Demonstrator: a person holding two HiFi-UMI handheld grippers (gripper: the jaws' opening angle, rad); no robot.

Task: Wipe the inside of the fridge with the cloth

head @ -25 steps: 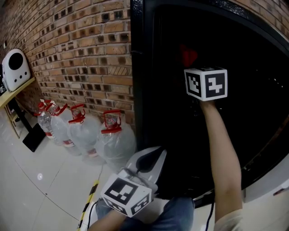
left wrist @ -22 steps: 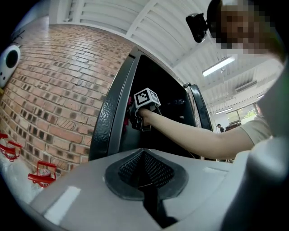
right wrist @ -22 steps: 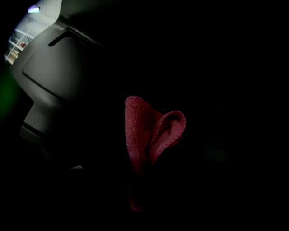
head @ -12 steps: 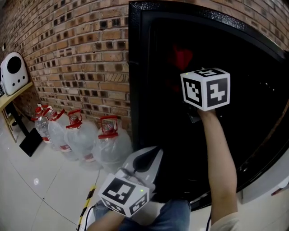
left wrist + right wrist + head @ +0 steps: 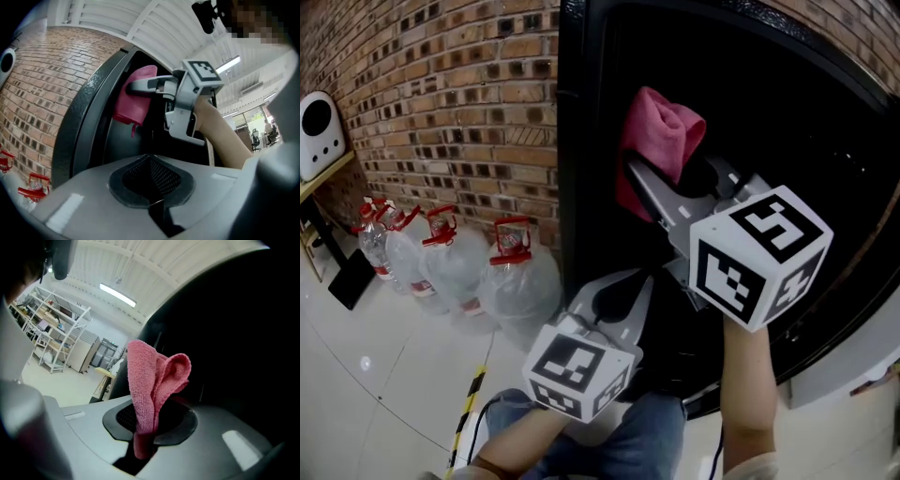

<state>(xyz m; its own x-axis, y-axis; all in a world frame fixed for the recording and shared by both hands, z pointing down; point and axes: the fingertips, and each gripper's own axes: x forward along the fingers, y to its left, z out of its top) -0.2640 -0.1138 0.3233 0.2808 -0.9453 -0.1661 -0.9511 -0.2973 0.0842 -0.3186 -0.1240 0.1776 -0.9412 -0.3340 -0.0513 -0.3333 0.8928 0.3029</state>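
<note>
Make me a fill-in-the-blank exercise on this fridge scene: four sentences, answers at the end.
1. The right gripper is shut on a folded ____ terry cloth.
2. The left gripper, jaws together, holds ____.
3. The tall fridge is ____ in colour.
4. The clear plastic water jugs stand on the floor by a ____ wall.

Missing words: pink; nothing; black; brick.
</note>
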